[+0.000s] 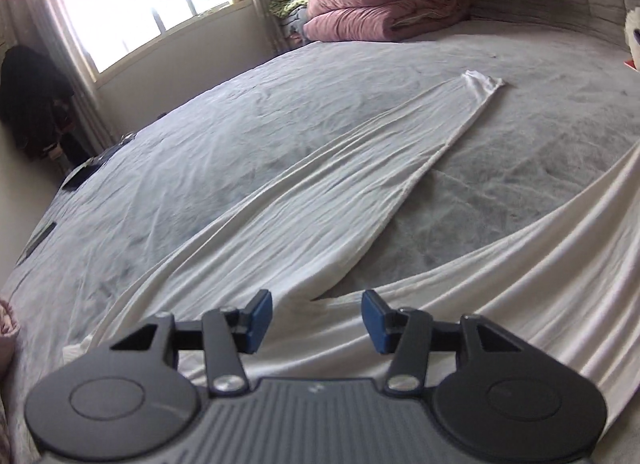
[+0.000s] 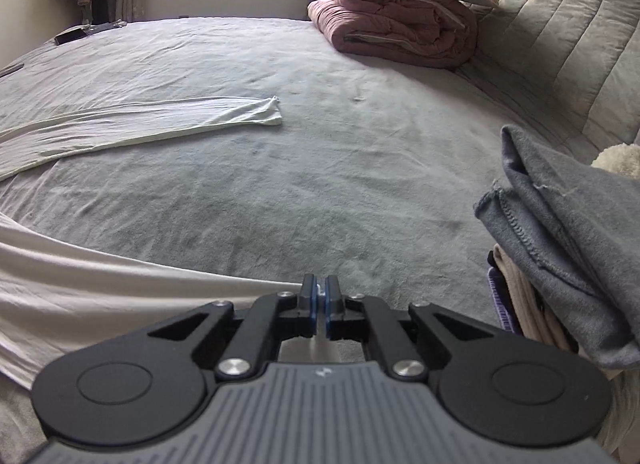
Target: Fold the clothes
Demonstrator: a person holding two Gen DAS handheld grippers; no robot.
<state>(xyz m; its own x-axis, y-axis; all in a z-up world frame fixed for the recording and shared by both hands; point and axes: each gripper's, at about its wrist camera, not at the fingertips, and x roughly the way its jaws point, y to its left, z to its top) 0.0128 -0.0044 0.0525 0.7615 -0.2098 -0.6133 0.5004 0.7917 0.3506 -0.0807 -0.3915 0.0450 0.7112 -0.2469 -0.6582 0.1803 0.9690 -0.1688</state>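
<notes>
Already the right tongs (image 2: 320, 310) pinch the near edge of the white long-sleeved shirt (image 1: 280, 199) spread on the bed (image 2: 320, 135), probably anchoring it, while the left tongs (image 1: 317, 322) gape empty above it, sleeve (image 2: 160, 119) stretched far.

Bare bedspread (image 2: 320, 167) beyond white garment (image 2: 80, 296)

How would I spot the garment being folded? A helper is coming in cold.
Start at the big bed with the grey cover. Near its front edge lies a white long-sleeved top, one sleeve stretched flat toward the middle. Unlike the rolled pink duvet and grey pile, it is thin, white and spread out.
</notes>
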